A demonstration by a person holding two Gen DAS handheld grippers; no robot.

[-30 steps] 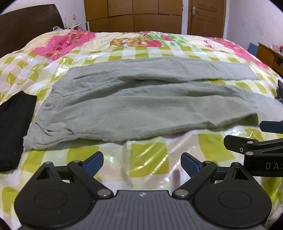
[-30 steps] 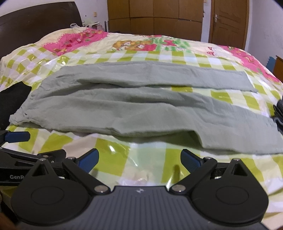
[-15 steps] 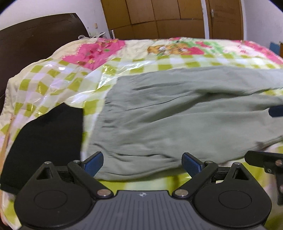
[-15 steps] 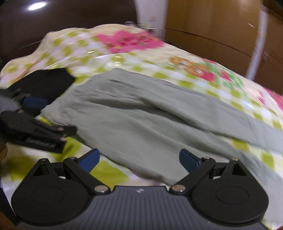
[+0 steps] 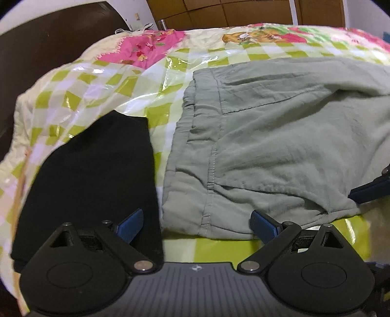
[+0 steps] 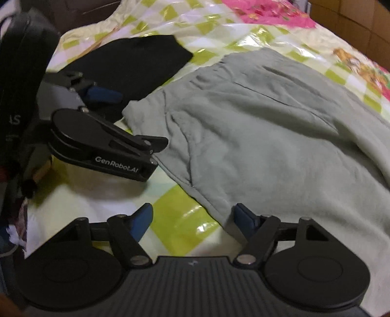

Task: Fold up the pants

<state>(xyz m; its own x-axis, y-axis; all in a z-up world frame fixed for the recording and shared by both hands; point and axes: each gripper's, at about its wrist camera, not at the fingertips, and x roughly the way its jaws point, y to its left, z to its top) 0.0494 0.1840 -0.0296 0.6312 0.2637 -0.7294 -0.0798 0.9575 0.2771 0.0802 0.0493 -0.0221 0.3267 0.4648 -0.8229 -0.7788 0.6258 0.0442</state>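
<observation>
Grey-green pants (image 5: 280, 151) lie flat on the bed, waistband to the left; they also show in the right wrist view (image 6: 280, 136). My left gripper (image 5: 197, 225) is open and empty, just short of the waistband's near corner. It also shows from the side in the right wrist view (image 6: 136, 122). My right gripper (image 6: 193, 222) is open and empty, its right finger at the pants' near edge. One of its blue fingertips (image 5: 368, 192) shows at the right edge of the left wrist view.
A folded black garment (image 5: 92, 175) lies left of the pants, also in the right wrist view (image 6: 136, 63). The bed has a glossy green-checked cover (image 5: 97, 85). A dark headboard (image 5: 48, 48) and wooden wardrobe (image 5: 243, 12) stand behind.
Both grippers have swung left and moved in close to the waistband end of the pants. Both stayed open.
</observation>
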